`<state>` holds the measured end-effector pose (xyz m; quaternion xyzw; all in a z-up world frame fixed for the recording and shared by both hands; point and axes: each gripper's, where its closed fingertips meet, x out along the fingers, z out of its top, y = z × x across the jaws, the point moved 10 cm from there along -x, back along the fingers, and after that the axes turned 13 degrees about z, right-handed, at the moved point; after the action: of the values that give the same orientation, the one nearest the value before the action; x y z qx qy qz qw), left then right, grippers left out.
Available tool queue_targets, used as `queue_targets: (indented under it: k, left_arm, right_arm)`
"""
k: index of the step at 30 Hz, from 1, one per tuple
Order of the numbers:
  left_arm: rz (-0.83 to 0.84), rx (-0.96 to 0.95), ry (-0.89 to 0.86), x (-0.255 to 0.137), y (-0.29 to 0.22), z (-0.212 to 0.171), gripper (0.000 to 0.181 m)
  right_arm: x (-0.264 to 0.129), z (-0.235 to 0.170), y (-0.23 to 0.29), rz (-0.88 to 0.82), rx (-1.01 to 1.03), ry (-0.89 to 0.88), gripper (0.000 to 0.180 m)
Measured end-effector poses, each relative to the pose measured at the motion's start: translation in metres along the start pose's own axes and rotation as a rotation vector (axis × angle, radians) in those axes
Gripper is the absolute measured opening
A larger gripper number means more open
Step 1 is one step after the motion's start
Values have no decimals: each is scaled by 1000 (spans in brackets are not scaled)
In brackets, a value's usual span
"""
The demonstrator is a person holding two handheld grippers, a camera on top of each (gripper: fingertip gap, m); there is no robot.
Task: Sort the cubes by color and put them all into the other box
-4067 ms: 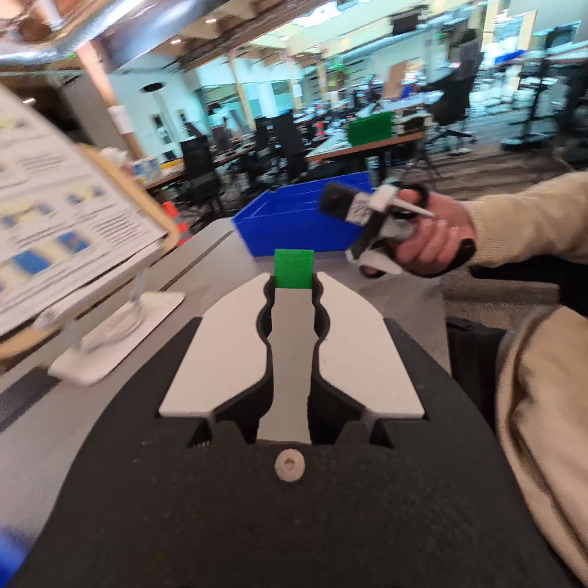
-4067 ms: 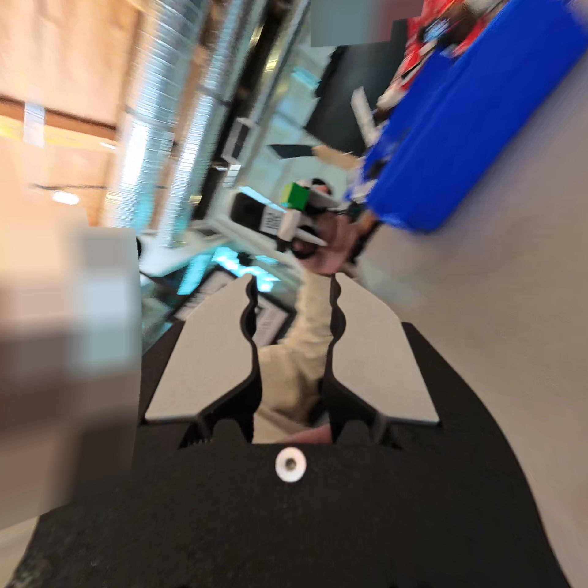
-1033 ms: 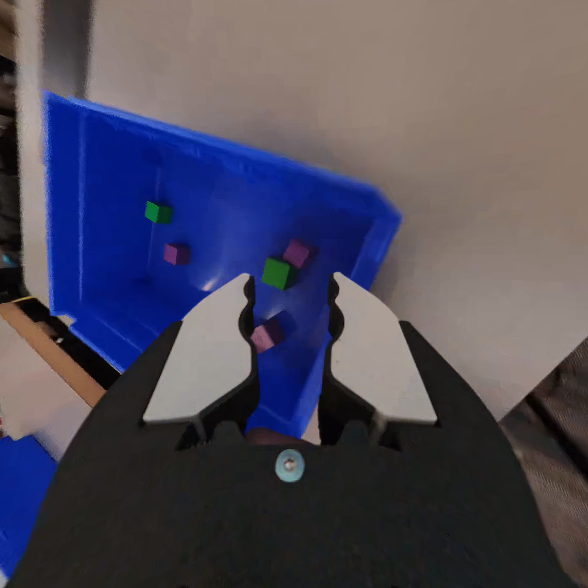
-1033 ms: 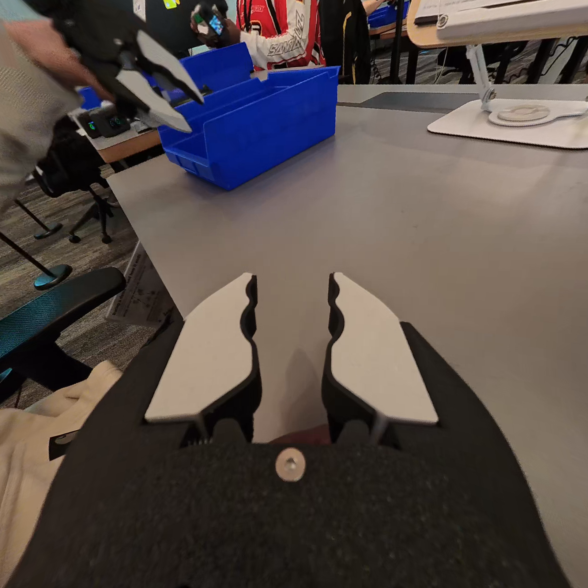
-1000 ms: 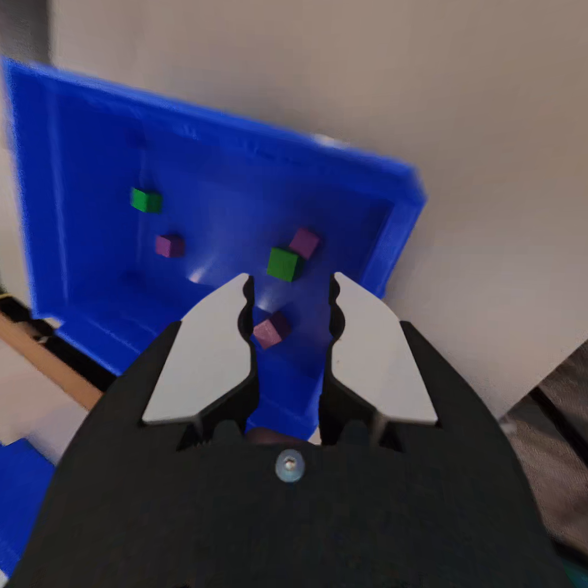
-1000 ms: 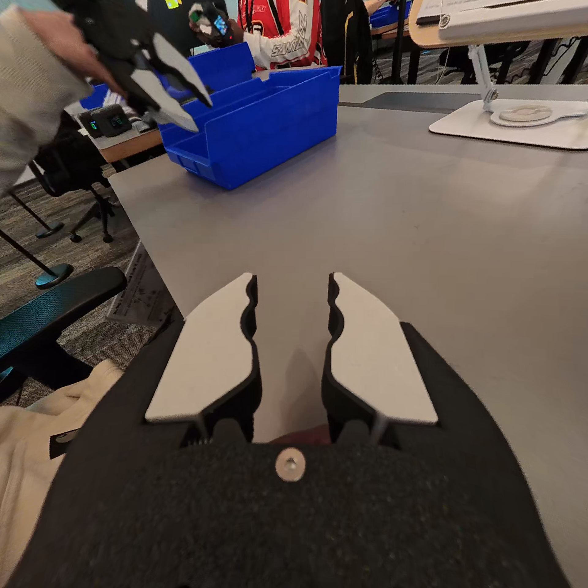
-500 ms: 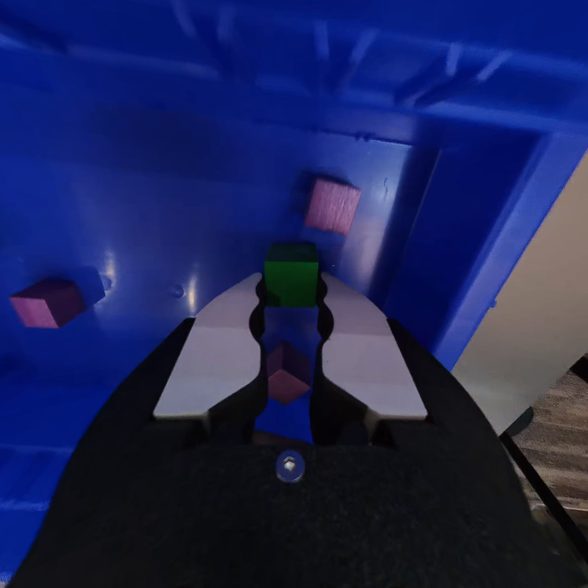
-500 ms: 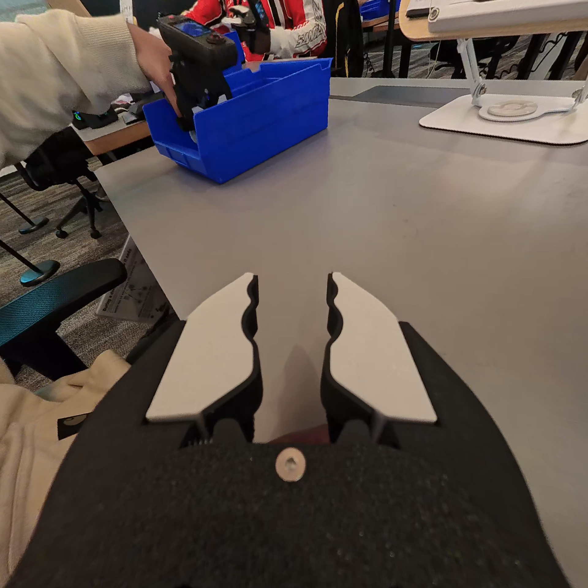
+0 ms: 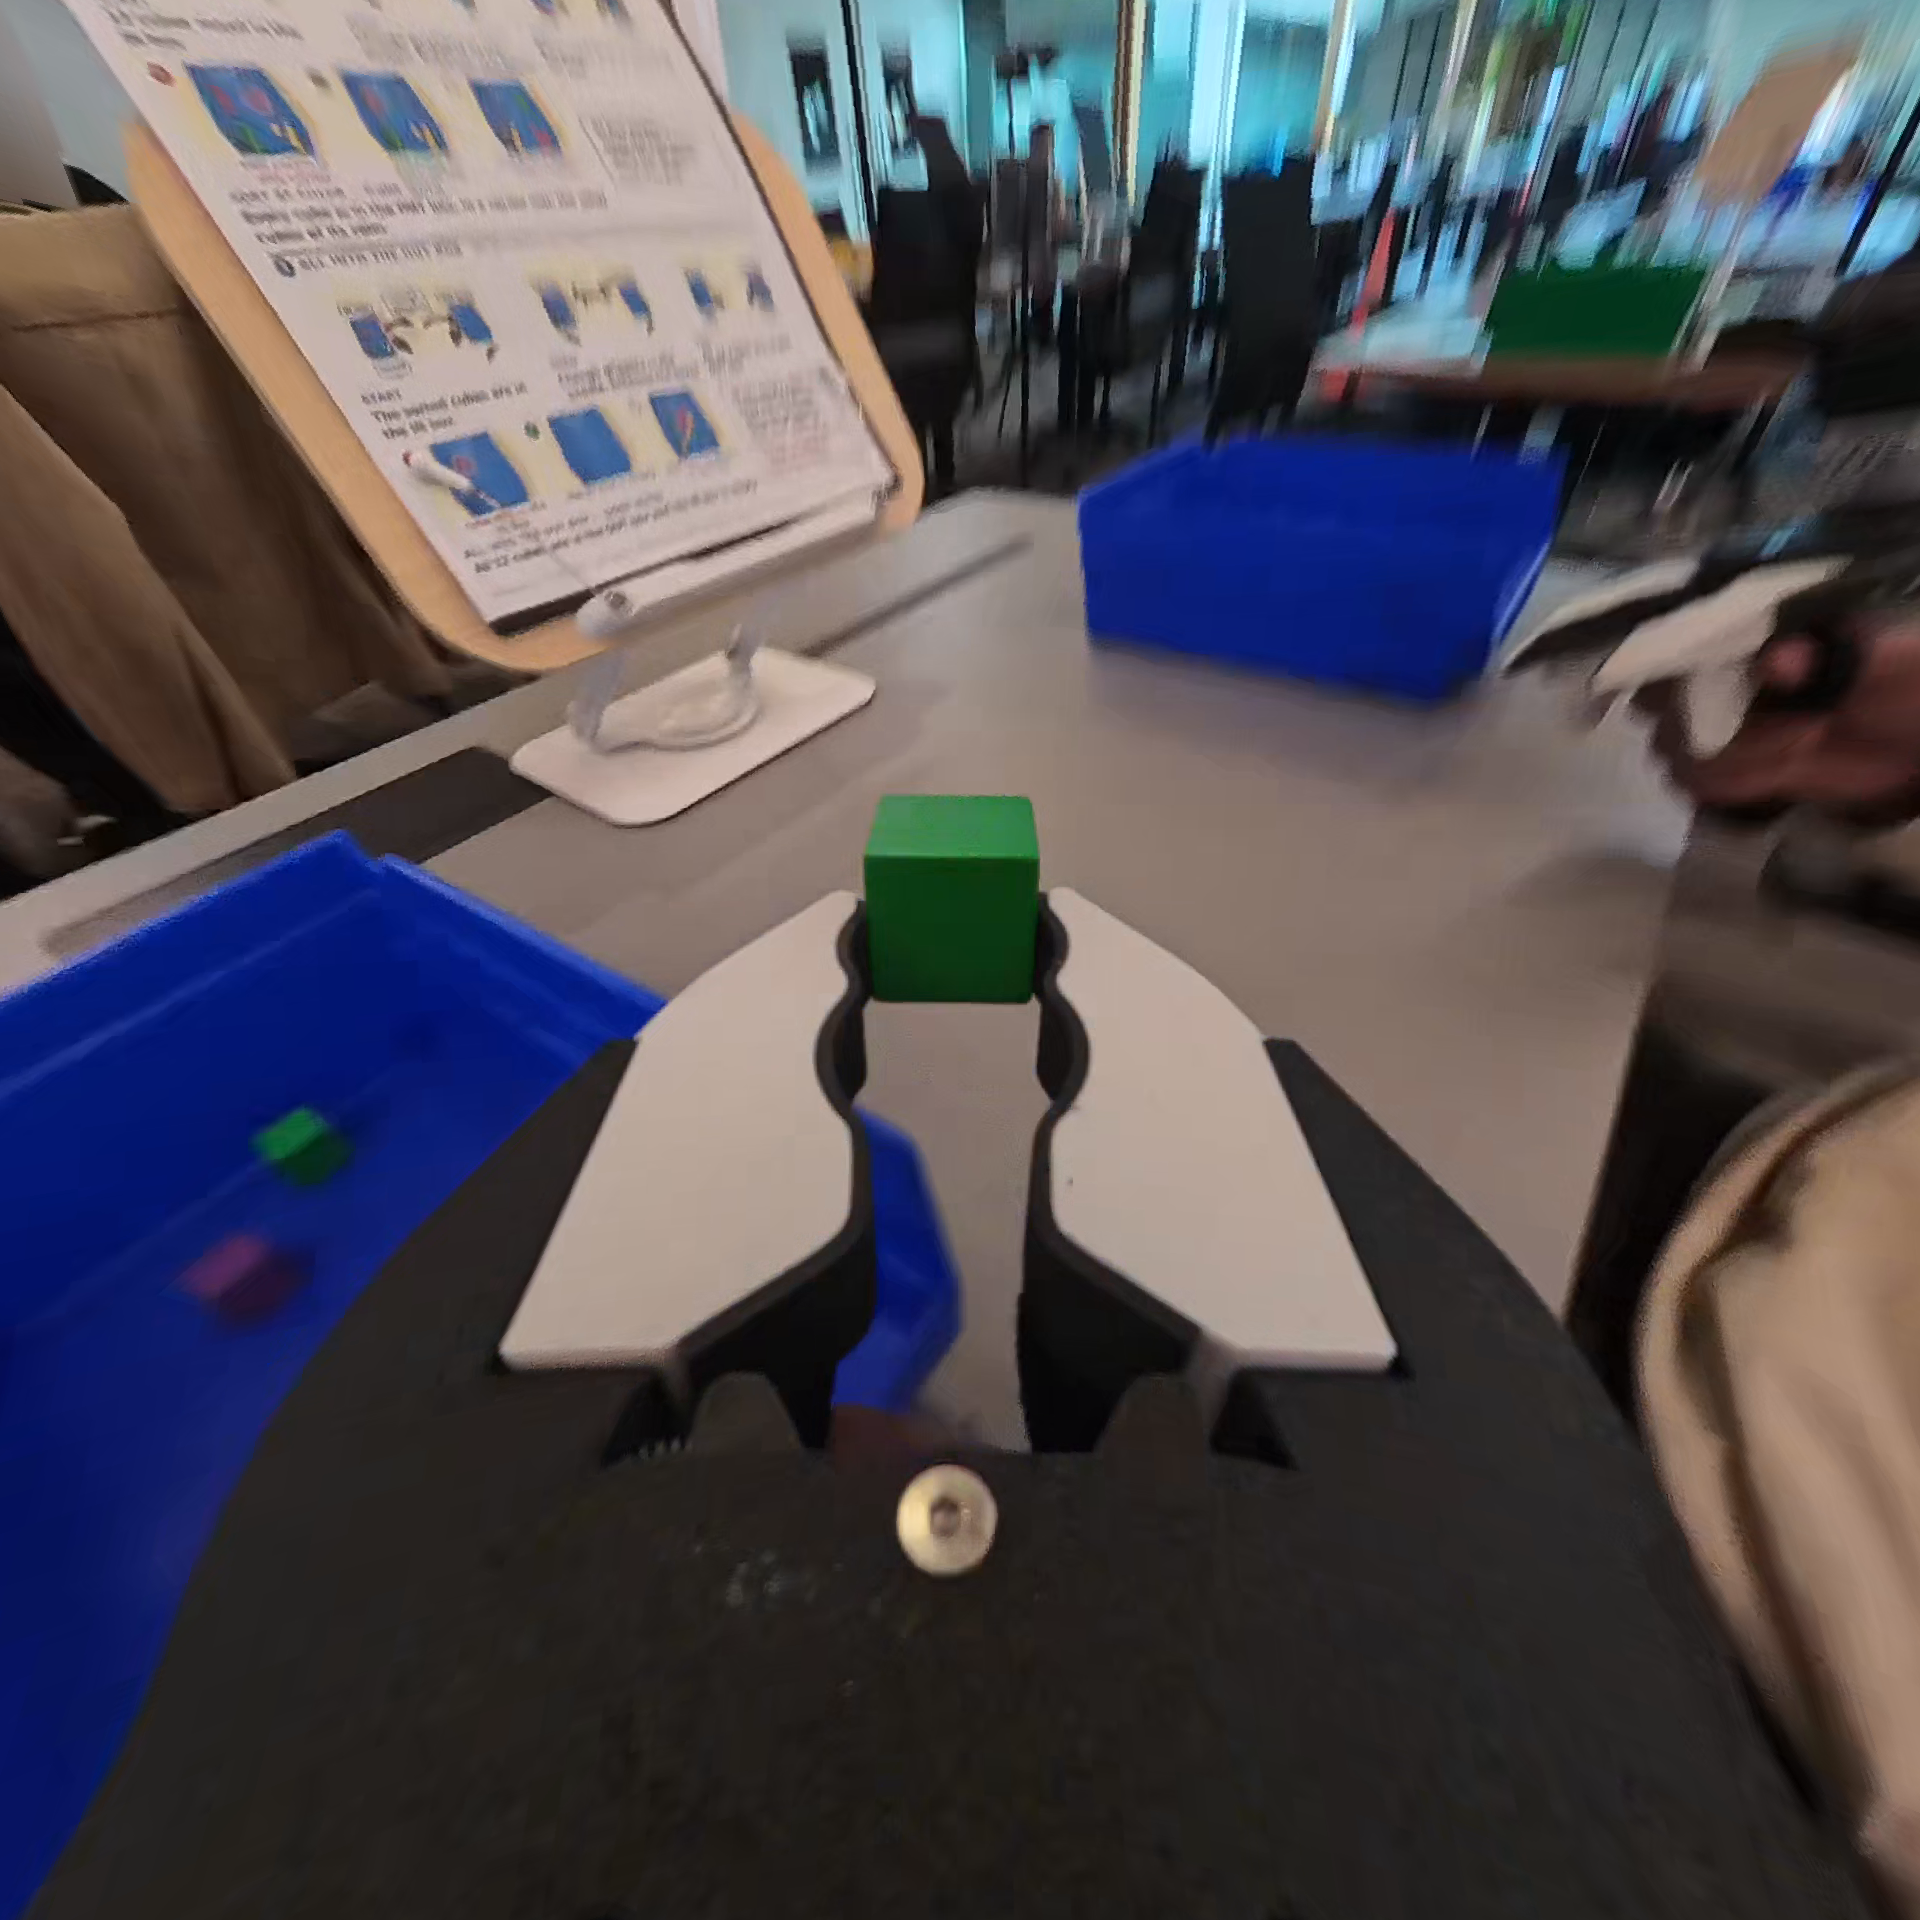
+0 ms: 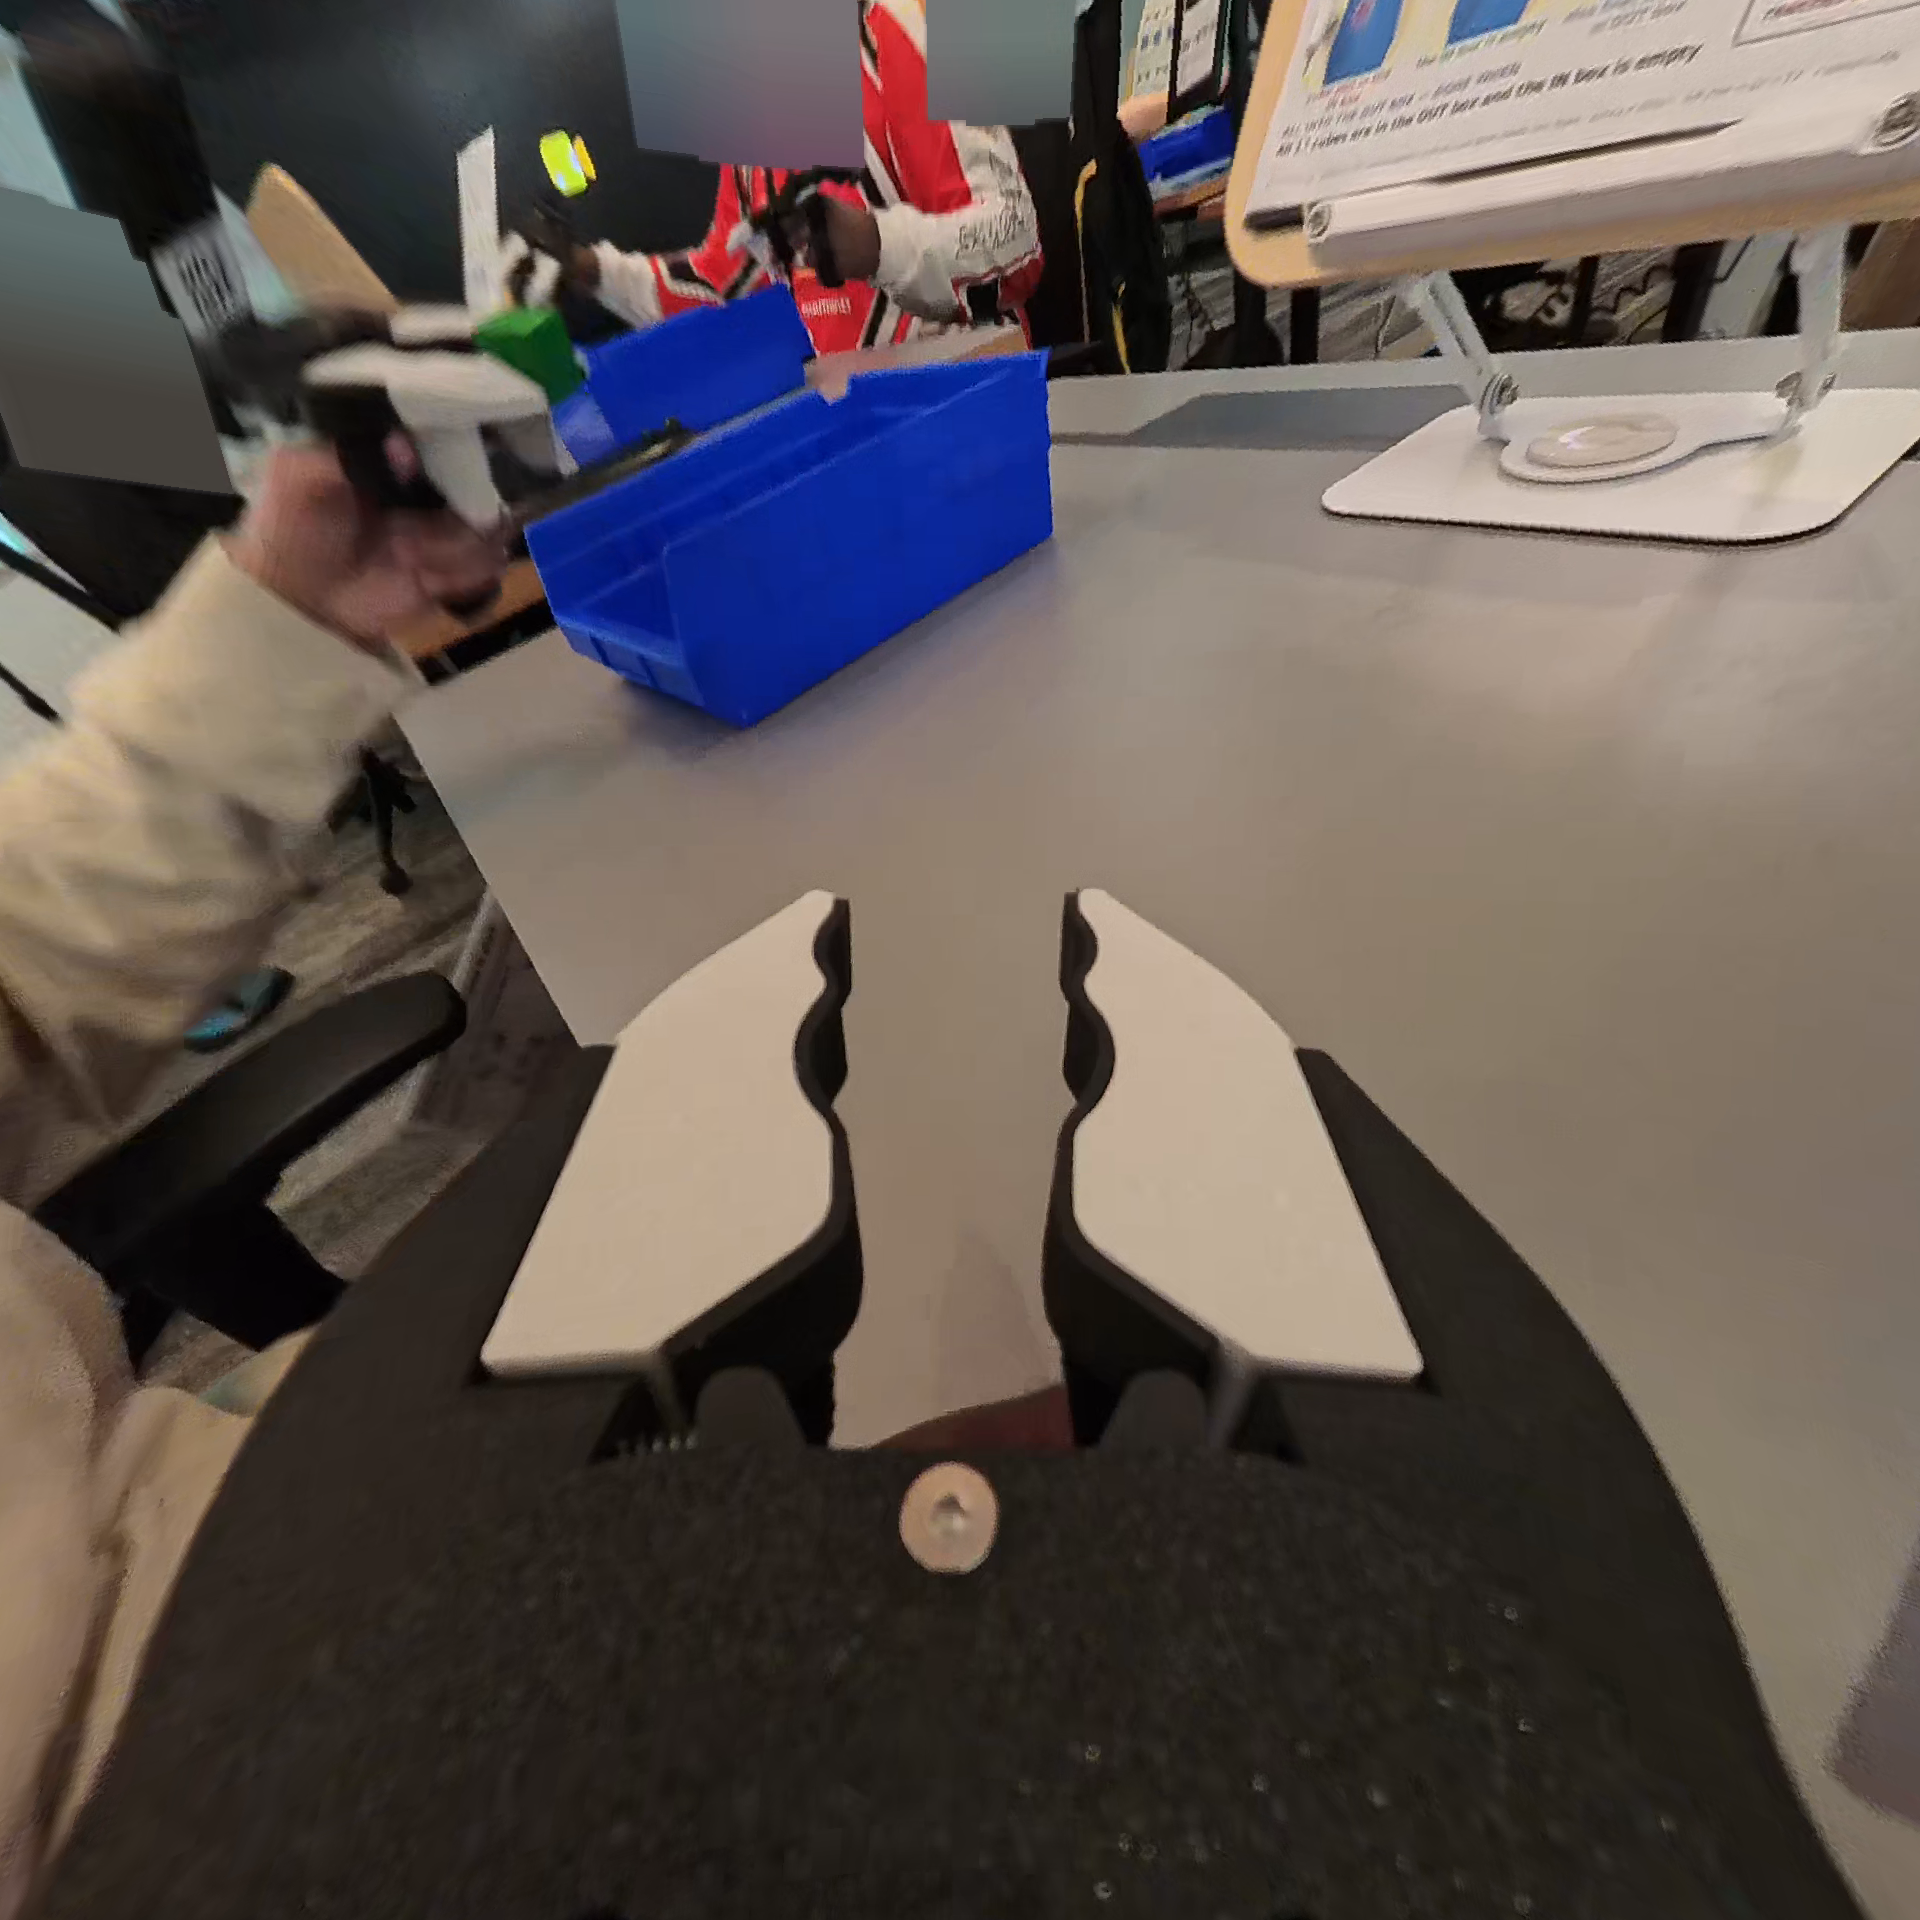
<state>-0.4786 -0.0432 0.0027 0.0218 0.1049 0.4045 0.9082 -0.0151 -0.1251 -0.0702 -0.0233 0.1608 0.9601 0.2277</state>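
Carrying a green cube [image 9: 951,914] pinched in our left gripper [image 9: 951,940], right gripper [image 10: 956,935] spread and empty, we next need the far box [image 9: 1309,561] ahead to release into.

The left gripper [image 9: 951,925] is raised above the table [image 9: 1299,883], a cube [image 9: 951,899] between its fingertips. Below and to its left sits the near box [image 9: 436,935], holding two more cubes [image 9: 301,1143], one [image 9: 234,1273] nearer than the other. The far box [image 9: 1309,561] stands ahead to the right, well apart. A stand with a sheet [image 9: 582,343] rests on the table behind, between the boxes. The right gripper [image 10: 956,935] hovers, seemingly low, over bare table at its near edge.
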Motion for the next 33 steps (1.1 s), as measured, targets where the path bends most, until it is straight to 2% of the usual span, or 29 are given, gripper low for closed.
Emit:
queue_targets:
  k: [2, 4, 9, 12, 15, 19, 22, 25, 26, 28, 32, 33]
  left_arm:
    - [-34, -134, -76, -1, -16, -12, 29]
    - [-59, -182, -113, 0, -29, -23, 29]
    - [-110, -203, -101, 6, -44, -36, 29]
    - [-130, -116, -93, 14, -54, -36, 29]
    - [-219, 50, -95, 37, -77, -24, 28]
    - [-398, 241, -97, 84, -117, 5, 29]
    - [-474, 322, -118, 113, -139, 22, 29]
    - [-479, 348, -121, 134, -151, 25, 28]
    - [-470, 352, -119, 138, -153, 24, 28]
    - [-440, 354, -112, 143, -157, 19, 29]
    - [-394, 307, -79, 126, -162, 9, 50]
    - [-380, 262, -77, 117, -161, 7, 50]
  right_arm:
    - [-5, 4, -3, 42, 67, -55, 39]
    - [-10, 5, -8, 72, 134, -98, 39]
    - [-14, 1, -20, 84, 200, -132, 39]
    - [-8, 0, -23, 102, 229, -131, 39]
    - [20, 11, -22, 332, 422, -139, 42]
    - [78, 29, -19, 693, 729, -124, 45]
    - [110, 38, -17, 854, 891, -118, 49]
    - [121, 42, -21, 853, 903, -100, 46]
    - [121, 41, -23, 845, 883, -74, 33]
    - [118, 38, -28, 810, 873, -76, 29]
    - [102, 33, -35, 739, 802, -111, 29]
    - [96, 31, -35, 712, 761, -97, 29]
